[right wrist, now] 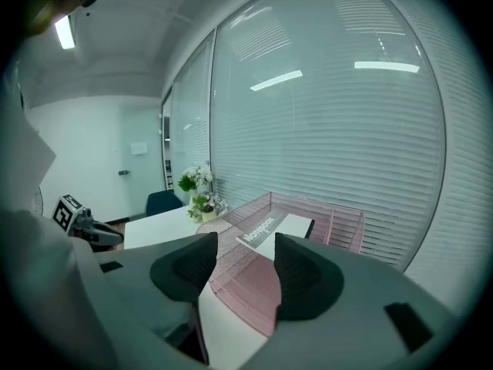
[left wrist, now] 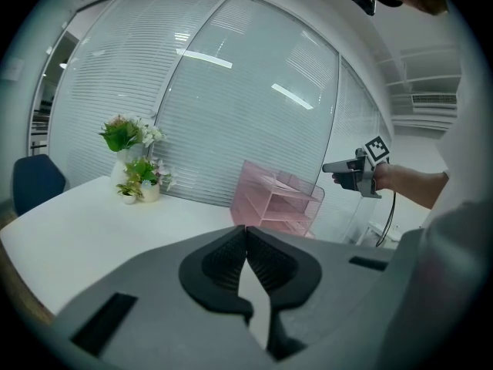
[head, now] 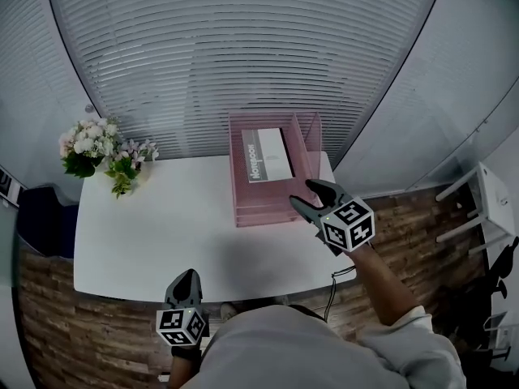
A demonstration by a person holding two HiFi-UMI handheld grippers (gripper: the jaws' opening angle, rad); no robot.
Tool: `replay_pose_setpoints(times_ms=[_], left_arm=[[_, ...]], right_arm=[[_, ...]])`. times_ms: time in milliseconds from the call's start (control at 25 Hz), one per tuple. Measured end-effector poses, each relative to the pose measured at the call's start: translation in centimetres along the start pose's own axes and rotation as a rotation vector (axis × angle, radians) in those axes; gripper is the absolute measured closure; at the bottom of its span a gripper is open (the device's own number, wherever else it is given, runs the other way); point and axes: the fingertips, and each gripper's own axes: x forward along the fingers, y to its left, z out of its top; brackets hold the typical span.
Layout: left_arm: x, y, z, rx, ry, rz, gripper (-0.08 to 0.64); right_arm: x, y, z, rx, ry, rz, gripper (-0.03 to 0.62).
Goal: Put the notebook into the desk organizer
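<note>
A white and grey notebook [head: 268, 155] lies flat on the top tier of the pink wire desk organizer [head: 246, 214] at the back of the white table; it also shows as the notebook [right wrist: 277, 226] in the right gripper view. My right gripper [head: 308, 196] hovers just in front of the organizer's right front corner, open, nothing between its jaws. Down at the table's near edge my left gripper [head: 186, 279] is shut and empty, far from the organizer [left wrist: 277, 199].
A pot of flowers [head: 101, 152] stands at the table's [head: 138, 241] back left corner. A blue chair [head: 36, 217] sits left of the table. Window blinds rise right behind the organizer. A white stand [head: 486, 201] is on the floor at the right.
</note>
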Motion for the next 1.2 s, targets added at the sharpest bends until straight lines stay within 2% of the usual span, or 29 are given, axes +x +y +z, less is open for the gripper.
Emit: replay_pose_setpoints(times_ms=[400,800,960,1080,1200], left_arm=[[1.1,-1.1,0.9,0.034,0.001,-0.022,0.551],[2.3,-2.4,1.4,0.06,0.007,-0.047,0.551],[2.6,-3.0,1.5,0.067,0.01,-0.053,0.551],[2.8,-3.2,1.6,0.072,0.012,-0.056,0.551],[2.9,-3.5,1.5,0.075,0.015,-0.059,0.551]], right_arm=[[-4.7,1.0,-1.3,0.044,-0.136,-0.058,0.369],[-9.5,0.2,-3.8,0.116,-0.215,-0.161,0.46],[-11.0,-0.2,-4.9,0.144,-0.229,-0.204,0.525],[-11.9,-0.3,-5.3,0.144,-0.243,-0.233,0.572],[-12.7,-0.2,-5.3,0.126,-0.267,-0.26,0.577]])
